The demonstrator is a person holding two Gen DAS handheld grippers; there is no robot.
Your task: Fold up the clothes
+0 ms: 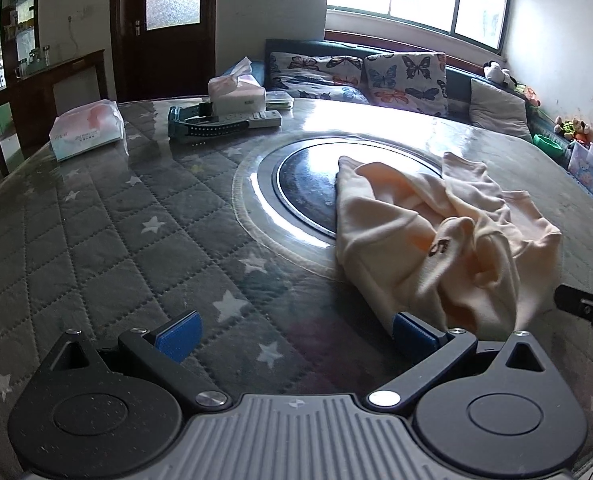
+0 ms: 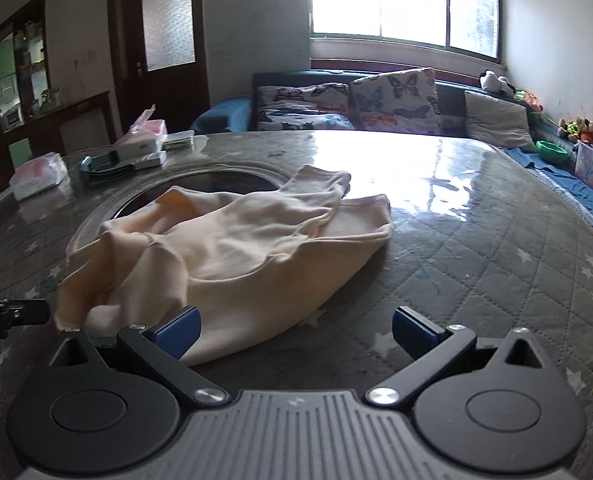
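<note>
A crumpled cream garment (image 1: 436, 236) lies on the round table, partly over the dark centre disc (image 1: 308, 184). In the left wrist view it is right of centre, and its near edge touches the right blue pad. My left gripper (image 1: 296, 336) is open and empty, low over the table. In the right wrist view the garment (image 2: 224, 248) lies ahead and to the left, with its near edge by the left blue pad. My right gripper (image 2: 294, 332) is open and empty. Each gripper shows at the edge of the other's view: the right one (image 1: 592, 308) and the left one (image 2: 4, 312).
The table (image 1: 116, 240) has a grey quilted star cover under glass. At its far left are a tissue pack (image 1: 86, 130), a tissue box (image 1: 236, 92), a remote (image 1: 240, 122) and a dark strap-like item. A sofa with butterfly cushions (image 1: 404, 76) stands behind.
</note>
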